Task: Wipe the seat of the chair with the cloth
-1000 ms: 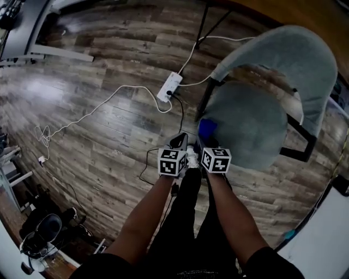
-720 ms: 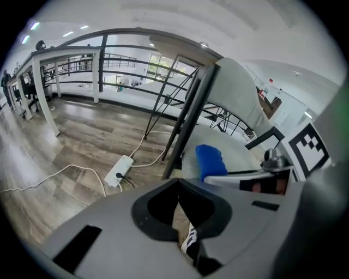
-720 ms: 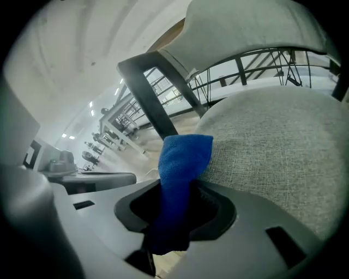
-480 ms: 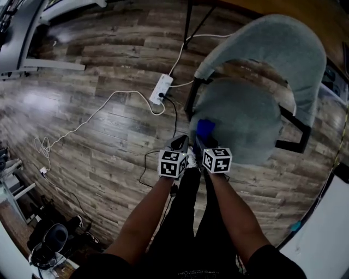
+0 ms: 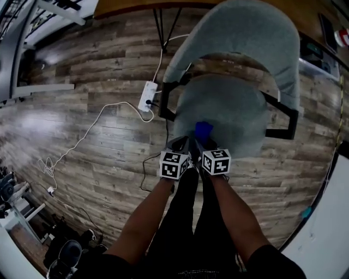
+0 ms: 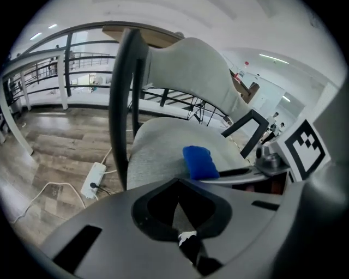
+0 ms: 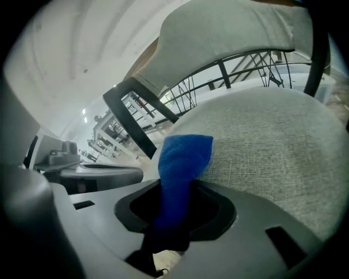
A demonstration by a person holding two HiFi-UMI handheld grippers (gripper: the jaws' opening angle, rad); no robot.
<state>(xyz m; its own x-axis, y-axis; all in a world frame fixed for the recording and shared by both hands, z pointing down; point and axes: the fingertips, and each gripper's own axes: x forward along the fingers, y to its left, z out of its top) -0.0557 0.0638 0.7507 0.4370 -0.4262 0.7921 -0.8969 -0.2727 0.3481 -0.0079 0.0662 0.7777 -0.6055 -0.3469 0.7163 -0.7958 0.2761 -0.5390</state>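
The grey upholstered chair seat (image 5: 223,111) lies just ahead of both grippers, its curved backrest (image 5: 245,38) beyond. My right gripper (image 5: 200,144) is shut on a blue cloth (image 5: 203,129), whose free end rests over the seat's front edge. In the right gripper view the cloth (image 7: 182,161) rises from between the jaws of the right gripper (image 7: 175,199) onto the seat (image 7: 272,147). My left gripper (image 5: 180,145) is close beside the right, off the seat's front left edge. The left gripper (image 6: 177,188) is shut on nothing in its own view, with the cloth (image 6: 199,162) to its right.
Black armrest frames (image 5: 283,117) flank the seat. A white power strip (image 5: 146,96) with white and black cables lies on the wood floor (image 5: 82,136) to the chair's left. A desk edge (image 5: 136,6) runs along the top. My legs (image 5: 191,218) are below the grippers.
The chair now sits more centred and nearer in the head view. Both grippers have closed in on the seat's front edge, and the cloth now lies over it.
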